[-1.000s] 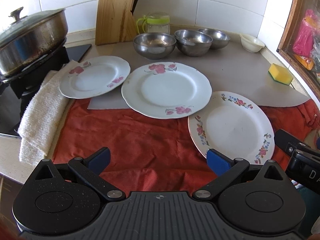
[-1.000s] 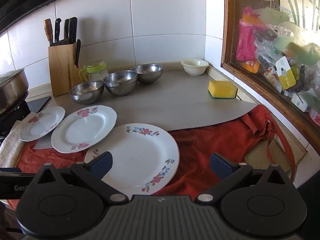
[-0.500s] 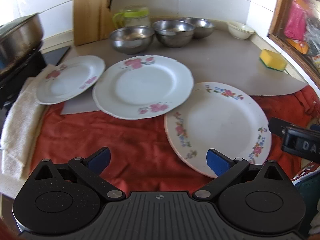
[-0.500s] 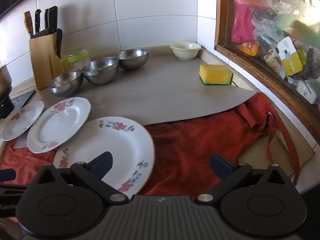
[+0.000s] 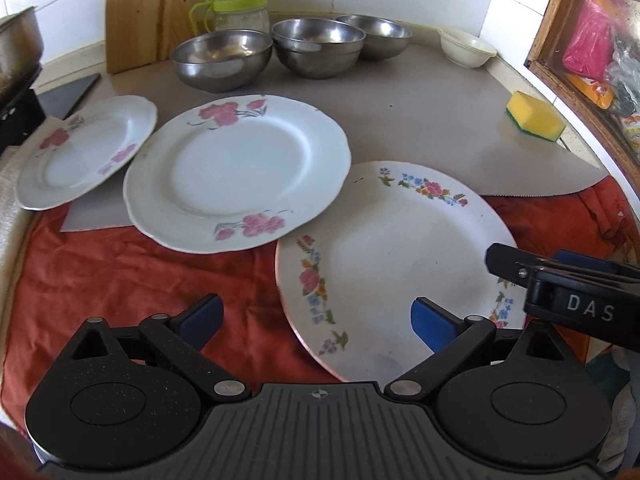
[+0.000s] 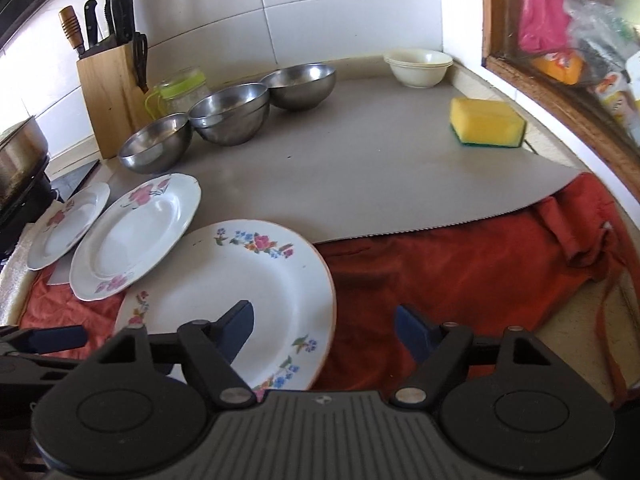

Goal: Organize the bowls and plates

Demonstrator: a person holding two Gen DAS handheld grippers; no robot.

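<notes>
Three plates lie in a row on the counter: a small pink-flower plate (image 5: pixel 84 152) at left, a larger pink-flower plate (image 5: pixel 236 168) in the middle, and a big multicolour-flower plate (image 5: pixel 392 260) nearest me, also in the right wrist view (image 6: pixel 240 296). Steel bowls (image 5: pixel 220 56) and stacked cream bowls (image 5: pixel 466 46) stand at the back. My left gripper (image 5: pixel 316 322) is open, low over the big plate's left rim. My right gripper (image 6: pixel 324 326) is open over its right rim; its side shows in the left wrist view (image 5: pixel 568 288).
A red cloth (image 5: pixel 120 272) and a grey mat (image 6: pixel 360 168) cover the counter. A knife block (image 6: pixel 108 88), a lidded jar (image 6: pixel 176 88), a yellow sponge (image 6: pixel 486 122) and a pan on a stove (image 5: pixel 16 44) stand around. A wooden-framed window (image 6: pixel 560 80) is right.
Both grippers have moved forward and down toward the big flowered plate, which now fills more of each view. Both stay open. The plates have not moved.
</notes>
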